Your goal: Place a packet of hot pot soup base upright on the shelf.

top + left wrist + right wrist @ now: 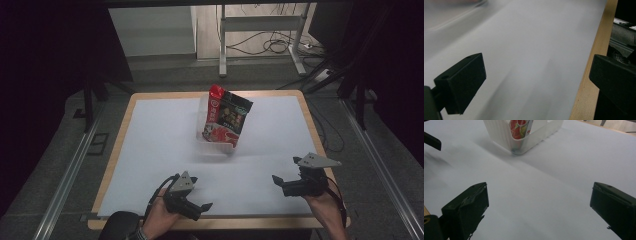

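A red and dark snack bag stands upright in a clear plastic bin at the middle of the white table top. The right gripper view shows the bin ahead with the bag's red lower part inside it. My left gripper is held low near the table's front edge, left of centre, open and with nothing in it. At the front right, my right gripper points left toward the middle, its jaws wide open over bare table. Both grippers are well short of the bin.
The table has a wooden rim around its white sheet. Behind the table stand a metal desk frame and loose cables on the floor. Metal rails run along the floor on both sides. A dark jaw tip shows at the upper left.
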The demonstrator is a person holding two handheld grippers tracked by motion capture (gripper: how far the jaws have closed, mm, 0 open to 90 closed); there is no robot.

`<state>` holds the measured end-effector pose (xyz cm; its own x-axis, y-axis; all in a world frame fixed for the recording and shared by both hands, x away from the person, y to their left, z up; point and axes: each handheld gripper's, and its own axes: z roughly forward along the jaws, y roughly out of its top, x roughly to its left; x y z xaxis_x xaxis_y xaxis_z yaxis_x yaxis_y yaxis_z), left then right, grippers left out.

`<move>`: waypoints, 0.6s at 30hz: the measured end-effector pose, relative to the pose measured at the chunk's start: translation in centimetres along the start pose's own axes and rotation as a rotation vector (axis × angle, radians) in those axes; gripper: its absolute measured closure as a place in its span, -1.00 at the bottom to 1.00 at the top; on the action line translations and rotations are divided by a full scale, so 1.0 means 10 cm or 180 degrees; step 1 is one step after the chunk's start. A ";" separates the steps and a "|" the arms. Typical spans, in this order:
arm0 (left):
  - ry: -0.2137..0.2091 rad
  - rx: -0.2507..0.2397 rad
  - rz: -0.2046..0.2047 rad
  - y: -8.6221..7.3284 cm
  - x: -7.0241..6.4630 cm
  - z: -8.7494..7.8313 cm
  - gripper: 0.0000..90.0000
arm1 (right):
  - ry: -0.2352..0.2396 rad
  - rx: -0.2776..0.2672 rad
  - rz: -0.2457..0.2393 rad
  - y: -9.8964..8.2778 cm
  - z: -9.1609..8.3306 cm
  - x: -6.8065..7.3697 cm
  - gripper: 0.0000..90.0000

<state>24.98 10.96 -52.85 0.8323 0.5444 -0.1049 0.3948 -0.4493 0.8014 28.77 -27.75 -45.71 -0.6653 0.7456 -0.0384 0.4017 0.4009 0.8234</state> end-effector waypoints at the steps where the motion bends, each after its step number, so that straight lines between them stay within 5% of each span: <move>1: 0.0001 0.0003 0.0003 0.00 0.00 0.00 -0.98 | -0.0004 0.0000 0.0002 -0.01 -0.01 0.00 -0.95; 18: 0.0000 0.0023 -0.0007 0.00 0.00 0.01 -0.98 | -0.0190 0.0033 0.0044 -0.20 -0.25 -0.03 -0.95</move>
<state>25.00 10.88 -52.93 0.8315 0.5453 -0.1066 0.3994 -0.4533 0.7969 26.62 -30.06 -45.94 -0.6212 0.7813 -0.0610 0.4172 0.3956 0.8182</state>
